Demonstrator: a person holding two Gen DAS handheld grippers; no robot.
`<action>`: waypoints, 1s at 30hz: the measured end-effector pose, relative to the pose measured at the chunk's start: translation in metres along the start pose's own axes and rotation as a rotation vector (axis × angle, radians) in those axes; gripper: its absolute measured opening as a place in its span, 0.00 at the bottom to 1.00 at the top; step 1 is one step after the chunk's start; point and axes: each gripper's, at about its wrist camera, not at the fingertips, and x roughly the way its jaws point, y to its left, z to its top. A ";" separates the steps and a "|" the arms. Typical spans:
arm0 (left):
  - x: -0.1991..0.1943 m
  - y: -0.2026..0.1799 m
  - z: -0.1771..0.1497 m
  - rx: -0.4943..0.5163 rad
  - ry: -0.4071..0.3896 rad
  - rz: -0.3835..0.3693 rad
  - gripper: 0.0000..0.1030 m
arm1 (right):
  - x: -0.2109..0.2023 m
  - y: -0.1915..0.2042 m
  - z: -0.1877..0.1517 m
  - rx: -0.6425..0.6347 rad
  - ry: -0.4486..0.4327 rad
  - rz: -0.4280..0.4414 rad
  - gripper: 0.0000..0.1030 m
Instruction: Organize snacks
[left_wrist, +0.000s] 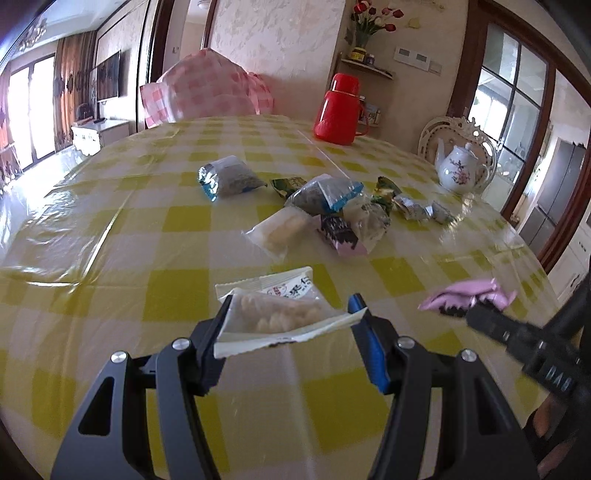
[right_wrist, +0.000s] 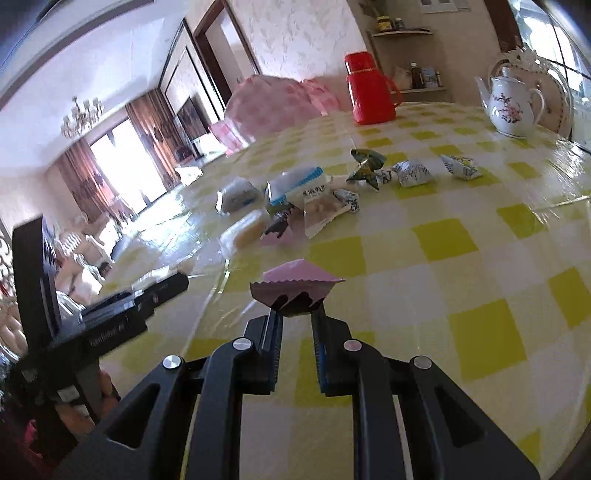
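Nearer than the red thermos (left_wrist: 337, 107) on the checked counter (left_wrist: 110, 229) lies a loose heap of snack packets (left_wrist: 321, 210). Nearer still, the left tool (left_wrist: 291, 321) grips a clear-and-white snack packet (left_wrist: 280, 314) between its fingers — lifted off the cloth, it seems. Right of that packet, the right tool (right_wrist: 297, 314) pinches a pink wrapper (right_wrist: 295, 286) (jaws narrow). A white teapot (right_wrist: 511, 107) stands right of the thermos.

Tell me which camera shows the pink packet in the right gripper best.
The right wrist view: the pink packet sits centred, pinched by the right gripper, its zigzag edge sharp. The left wrist view shows that pink packet only off to the side and blurred.
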 end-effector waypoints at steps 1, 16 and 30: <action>-0.005 -0.001 -0.003 0.013 0.006 0.011 0.59 | -0.004 0.002 -0.002 0.002 -0.007 0.008 0.16; -0.085 0.015 -0.045 0.110 0.012 0.079 0.60 | -0.036 0.044 -0.041 -0.053 -0.015 0.075 0.16; -0.128 0.074 -0.066 0.085 0.009 0.168 0.60 | -0.032 0.124 -0.070 -0.210 0.028 0.173 0.16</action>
